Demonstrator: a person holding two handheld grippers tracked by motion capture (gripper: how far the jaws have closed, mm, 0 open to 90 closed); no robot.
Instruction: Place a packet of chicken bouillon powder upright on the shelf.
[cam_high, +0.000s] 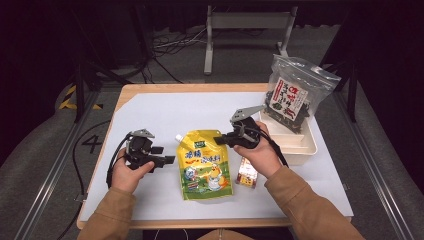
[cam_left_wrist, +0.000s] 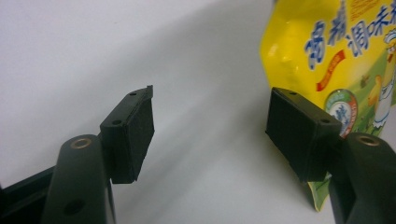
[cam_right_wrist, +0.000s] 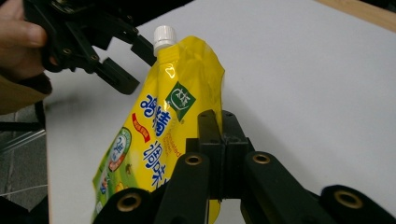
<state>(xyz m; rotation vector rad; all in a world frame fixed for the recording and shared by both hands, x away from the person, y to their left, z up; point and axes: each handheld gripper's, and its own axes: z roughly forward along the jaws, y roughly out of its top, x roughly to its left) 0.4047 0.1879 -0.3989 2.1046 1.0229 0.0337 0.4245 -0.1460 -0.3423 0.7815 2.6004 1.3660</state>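
The white-topped table (cam_high: 150, 107) is carrying a yellow spouted pouch (cam_high: 205, 162) lying flat at its middle, the right gripper (cam_high: 218, 139) pinching the pouch's upper right edge with jaws pressed together while the left gripper (cam_high: 167, 155) is hovering just beside its left edge, jaws spread wide.

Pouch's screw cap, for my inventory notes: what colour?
White, on the yellow spouted pouch's cap; right gripper view shows it best.
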